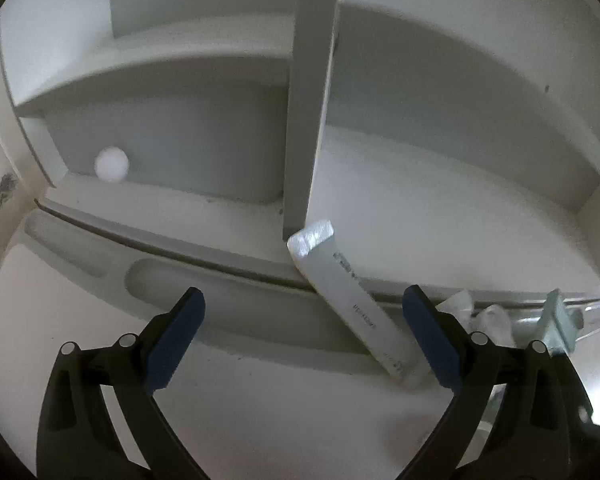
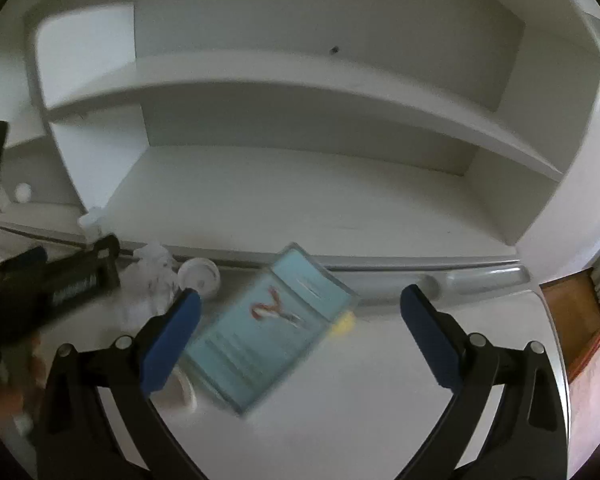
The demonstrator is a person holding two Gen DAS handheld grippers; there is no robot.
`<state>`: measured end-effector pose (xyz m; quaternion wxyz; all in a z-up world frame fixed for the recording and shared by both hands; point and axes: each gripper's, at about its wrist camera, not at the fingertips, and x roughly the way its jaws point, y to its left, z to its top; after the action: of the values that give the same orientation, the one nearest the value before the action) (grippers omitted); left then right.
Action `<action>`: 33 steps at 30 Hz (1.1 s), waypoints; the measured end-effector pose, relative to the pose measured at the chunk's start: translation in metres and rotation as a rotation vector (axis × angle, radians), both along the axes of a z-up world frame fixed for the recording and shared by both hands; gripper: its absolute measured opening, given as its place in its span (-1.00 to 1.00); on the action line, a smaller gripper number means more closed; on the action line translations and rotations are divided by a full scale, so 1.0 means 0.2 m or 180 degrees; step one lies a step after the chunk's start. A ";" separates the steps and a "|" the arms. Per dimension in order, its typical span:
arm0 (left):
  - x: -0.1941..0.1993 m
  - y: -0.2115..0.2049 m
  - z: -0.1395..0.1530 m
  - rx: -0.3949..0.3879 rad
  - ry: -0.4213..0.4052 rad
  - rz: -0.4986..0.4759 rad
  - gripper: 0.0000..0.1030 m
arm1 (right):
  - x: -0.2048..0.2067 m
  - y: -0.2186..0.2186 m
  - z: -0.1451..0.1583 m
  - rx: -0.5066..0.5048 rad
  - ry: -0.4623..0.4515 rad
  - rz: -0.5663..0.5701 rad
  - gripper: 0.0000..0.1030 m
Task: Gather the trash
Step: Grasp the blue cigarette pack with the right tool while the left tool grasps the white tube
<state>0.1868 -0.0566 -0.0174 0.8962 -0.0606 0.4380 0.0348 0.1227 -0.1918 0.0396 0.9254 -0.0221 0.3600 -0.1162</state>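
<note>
In the left wrist view, a small white round knob point(image 1: 111, 164) shows at the left of the frame, inside a recess of the white shelf unit point(image 1: 204, 60). Below it runs the white desk point(image 1: 260, 420), with shallow moulded grooves along its back edge. The left gripper point(image 1: 303, 332) fills the bottom of the frame, its blue-padded jaws spread wide with nothing between them. Just right of centre a white tube point(image 1: 352, 304) lies slanted on the desk, its crimped end up against the foot of the shelf's vertical divider and its lower end close to the gripper's right finger; whether they touch is unclear. Further right, at the lower right of the frame, crumpled white paper point(image 1: 488, 316) sits beside a pale green box point(image 1: 558, 320), partly hidden behind the finger.

In the right wrist view, the other gripper's dark body crosses the left edge of the frame. Next to it, left of centre, lies the crumpled white paper point(image 2: 152, 276), and just beside that a white round lid point(image 2: 200, 276). The right gripper point(image 2: 300, 328) is likewise wide open and holds nothing. Between its fingers, in the middle of the frame, a light blue box point(image 2: 268, 328) with a red mark on its face appears tilted and blurred over the desk point(image 2: 340, 420). Behind everything stands the shelf unit point(image 2: 300, 68), and a brown wooden surface point(image 2: 568, 312) shows at the far right.
</note>
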 end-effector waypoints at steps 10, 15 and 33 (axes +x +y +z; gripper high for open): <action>0.00 0.04 -0.01 -0.0271 0.0014 -0.0368 0.38 | 0.01 -0.15 -0.14 -0.0052 0.0318 -0.0083 0.87; -0.03 0.07 0.01 -0.0292 0.0047 -0.0382 0.37 | -0.06 -0.35 -0.15 0.0256 0.0359 -0.0128 0.87; -0.16 0.41 0.06 0.0076 0.0133 -0.0222 0.54 | -0.13 -0.40 -0.16 0.0374 0.0391 0.0475 0.87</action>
<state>0.1557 0.0247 -0.0057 0.8882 -0.0338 0.4581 0.0100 0.0958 -0.2718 0.0081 0.9074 -0.0016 0.4195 -0.0240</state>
